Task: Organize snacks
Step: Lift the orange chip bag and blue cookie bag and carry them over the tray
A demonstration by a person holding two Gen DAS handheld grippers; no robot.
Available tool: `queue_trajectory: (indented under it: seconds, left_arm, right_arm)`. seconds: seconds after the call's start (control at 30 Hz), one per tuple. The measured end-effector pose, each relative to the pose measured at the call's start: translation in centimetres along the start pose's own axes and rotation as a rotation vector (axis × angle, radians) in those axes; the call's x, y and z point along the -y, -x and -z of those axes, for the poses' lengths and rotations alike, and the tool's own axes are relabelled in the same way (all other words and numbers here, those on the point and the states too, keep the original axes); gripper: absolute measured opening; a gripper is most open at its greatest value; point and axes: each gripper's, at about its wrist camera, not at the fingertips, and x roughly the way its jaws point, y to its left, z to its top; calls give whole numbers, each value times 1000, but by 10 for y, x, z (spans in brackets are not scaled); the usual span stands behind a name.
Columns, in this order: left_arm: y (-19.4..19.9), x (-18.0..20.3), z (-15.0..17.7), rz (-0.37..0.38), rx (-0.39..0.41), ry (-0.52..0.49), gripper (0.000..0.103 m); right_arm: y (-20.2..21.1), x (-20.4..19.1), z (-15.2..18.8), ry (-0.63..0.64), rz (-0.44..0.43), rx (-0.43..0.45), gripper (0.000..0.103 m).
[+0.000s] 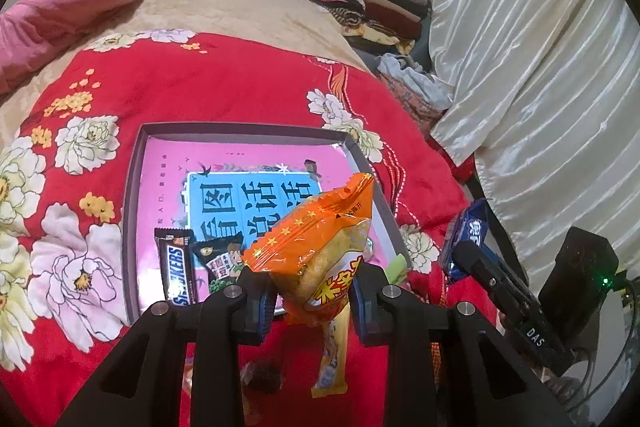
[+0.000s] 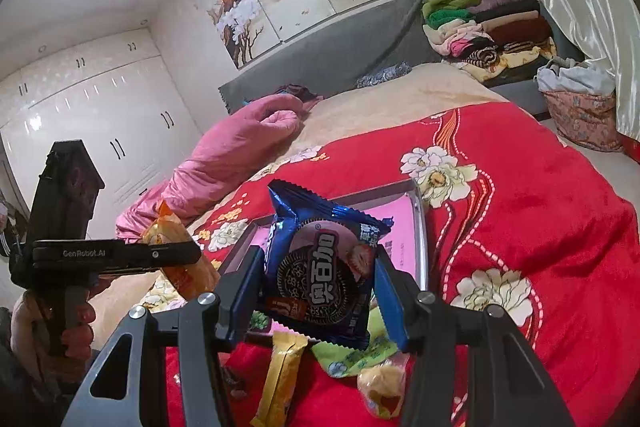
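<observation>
Left wrist view: we hold the left gripper [image 1: 312,301] with its jaws clamped on an orange snack bag [image 1: 320,243], lifted above the near edge of the shallow tray [image 1: 136,163] on the red floral blanket [image 1: 208,83]. Inside the tray, a Snickers bar [image 1: 178,275] and a green-pea packet [image 1: 218,259] lie in the near left corner; the far half of its pink floor stays bare. Off to the right, the blanket ends close to the white curtain [image 1: 540,67]. A yellow wrapped bar [image 1: 332,359] lies on the blanket under our jaws.

In the right wrist view, the right gripper [image 2: 316,291] has its jaws pressed on a blue Oreo pack [image 2: 320,271], held over the tray's near right corner [image 2: 422,227]. Only here do we see a green packet [image 2: 356,351] and a small yellow sweet [image 2: 384,383] on the blanket below, plus a hand [image 2: 76,319] gripping the left tool.
</observation>
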Motion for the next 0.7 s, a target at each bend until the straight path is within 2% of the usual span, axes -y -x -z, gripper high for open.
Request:
queue_trajectory:
  seconds: [0.5,0.7]
  left_arm:
    - [-33,-5,-12,-8,-40,14,31]
    - [-55,-13,-12,-22,-77,18,31]
  right_arm:
    - [-14,22,-15,-9,37,17,53]
    - [-28,31,-16,-23,40,-11,53]
